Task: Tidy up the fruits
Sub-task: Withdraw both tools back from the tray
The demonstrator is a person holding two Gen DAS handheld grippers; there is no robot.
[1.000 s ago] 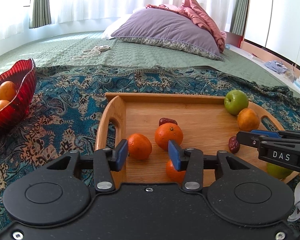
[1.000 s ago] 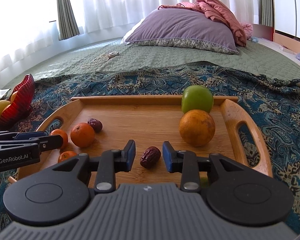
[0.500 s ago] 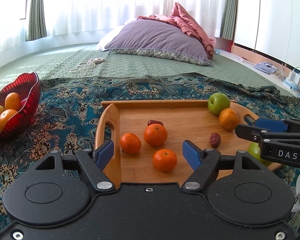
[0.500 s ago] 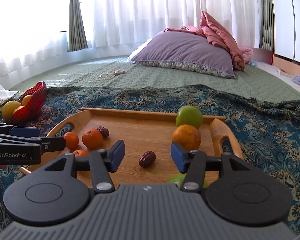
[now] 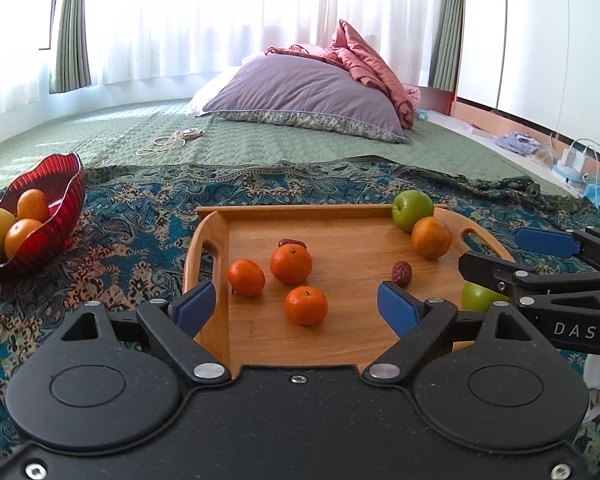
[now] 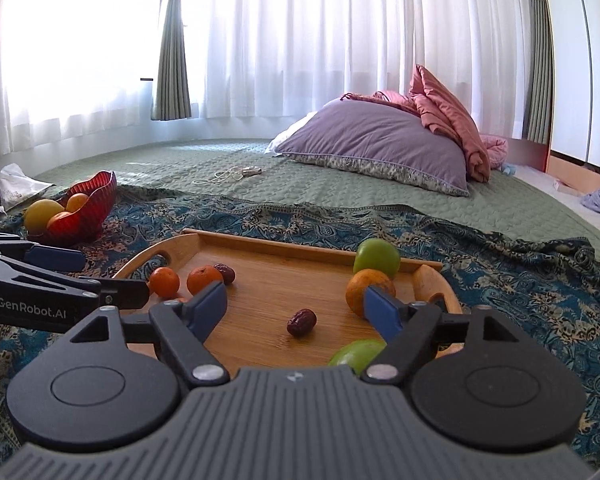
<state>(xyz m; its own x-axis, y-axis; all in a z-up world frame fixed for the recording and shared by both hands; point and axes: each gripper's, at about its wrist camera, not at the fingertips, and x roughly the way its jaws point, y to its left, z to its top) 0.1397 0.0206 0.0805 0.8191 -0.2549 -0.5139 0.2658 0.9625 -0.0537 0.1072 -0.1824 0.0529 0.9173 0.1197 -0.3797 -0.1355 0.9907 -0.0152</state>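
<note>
A wooden tray point(image 5: 356, 344) lies on a patterned blue cloth. It holds three small oranges, the nearest one point(image 5: 306, 305) in front of my left gripper point(image 5: 296, 310), which is open and empty above the tray's near edge. The tray also holds a larger orange point(image 5: 431, 237), two green apples point(image 5: 412, 210) point(image 5: 478, 297) and two red dates point(image 5: 402, 273) point(image 5: 292, 243). My right gripper point(image 6: 296, 308) is open and empty above the near right of the tray point(image 6: 272, 280), with a date point(image 6: 301, 322) ahead between its fingers. A red bowl point(image 5: 56, 208) with fruit stands at the left.
The tray lies on a bed with a green quilt point(image 5: 260, 148). A purple pillow point(image 5: 312, 96) and pink blanket lie at the back. A corded item point(image 5: 176, 140) lies on the quilt. Crumpled paper point(image 6: 16, 188) lies behind the bowl.
Both grippers have opened wide, pulled back and risen from the tray. The fruit on the tray has not moved.
</note>
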